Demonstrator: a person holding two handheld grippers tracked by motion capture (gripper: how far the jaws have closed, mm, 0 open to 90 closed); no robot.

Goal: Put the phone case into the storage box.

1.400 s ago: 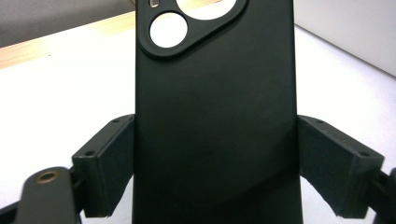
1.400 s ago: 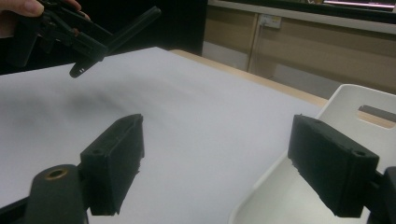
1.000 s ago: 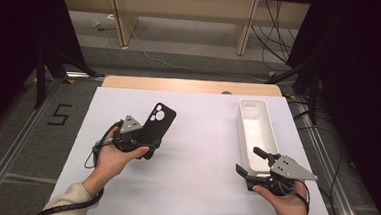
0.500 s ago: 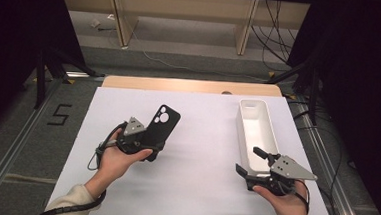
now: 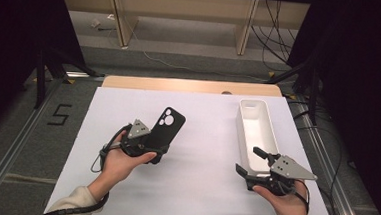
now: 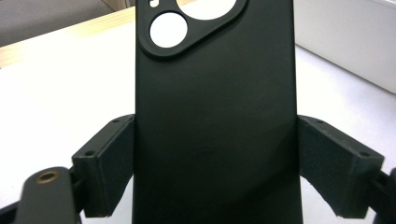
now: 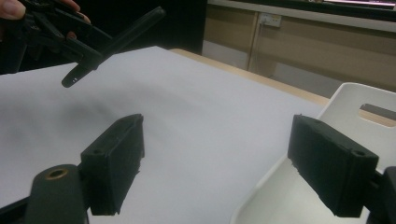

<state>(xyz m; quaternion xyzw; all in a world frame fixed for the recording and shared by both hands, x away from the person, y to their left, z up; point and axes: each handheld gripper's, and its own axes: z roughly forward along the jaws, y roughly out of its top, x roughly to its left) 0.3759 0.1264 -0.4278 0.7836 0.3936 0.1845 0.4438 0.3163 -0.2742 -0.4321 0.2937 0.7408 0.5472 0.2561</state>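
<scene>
- The black phone case (image 5: 168,127) is held off the white worktop (image 5: 200,153), left of the middle, with its camera cutout pointing away from the person.
- Compared with a second ago, the case has been drawn slightly nearer the person and stood a little steeper; it was already clear of the worktop then.
- The left gripper (image 5: 152,146) is clamped on the lower end of the case: in the left gripper view a finger (image 6: 105,163) is pressed against each long edge.
- The right gripper (image 5: 250,162) is held wide open and empty at the near end of the white tray (image 5: 256,114), unmoved over that second.
- It is judged that the case is being carried, probably towards the tray, which lies well apart to the right.
</scene>
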